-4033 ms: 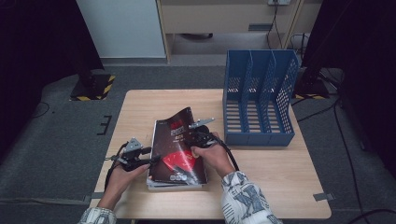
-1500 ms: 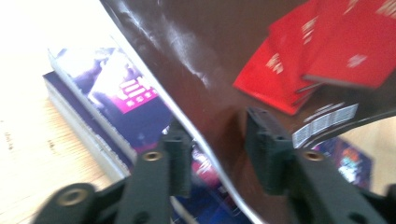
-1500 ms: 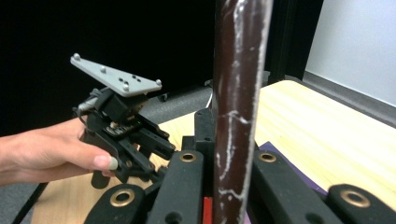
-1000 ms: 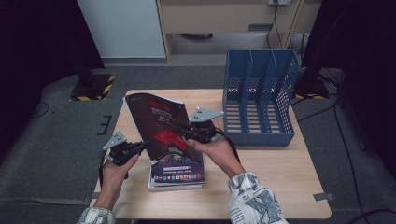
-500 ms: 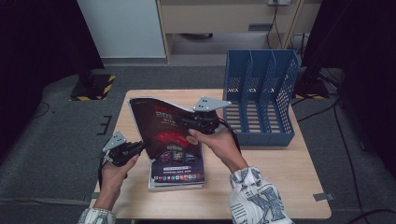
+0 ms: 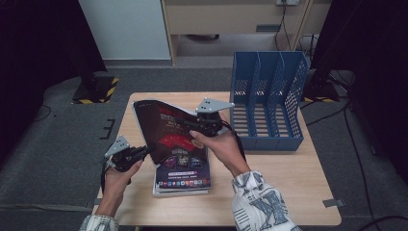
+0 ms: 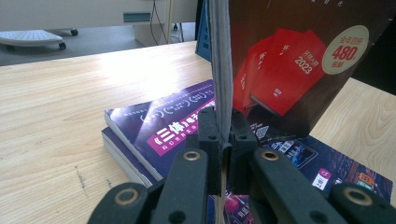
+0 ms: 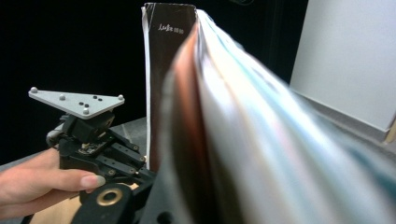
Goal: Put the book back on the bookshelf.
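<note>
Pale wood formed the table (image 6: 288, 192) where a person worked with two grippers; at the near left edge, the left gripper (image 6: 146, 150) was clamped on the lower edge of a dark magazine (image 6: 166, 127), its jaws pressed together on the pages; the magazine stood raised and tilted above a stack of books (image 6: 185, 178) lying flat beneath it; the right gripper (image 6: 195, 120) pinched the magazine's right side; farther back on the right stood a blue file rack (image 6: 267, 103).
</note>
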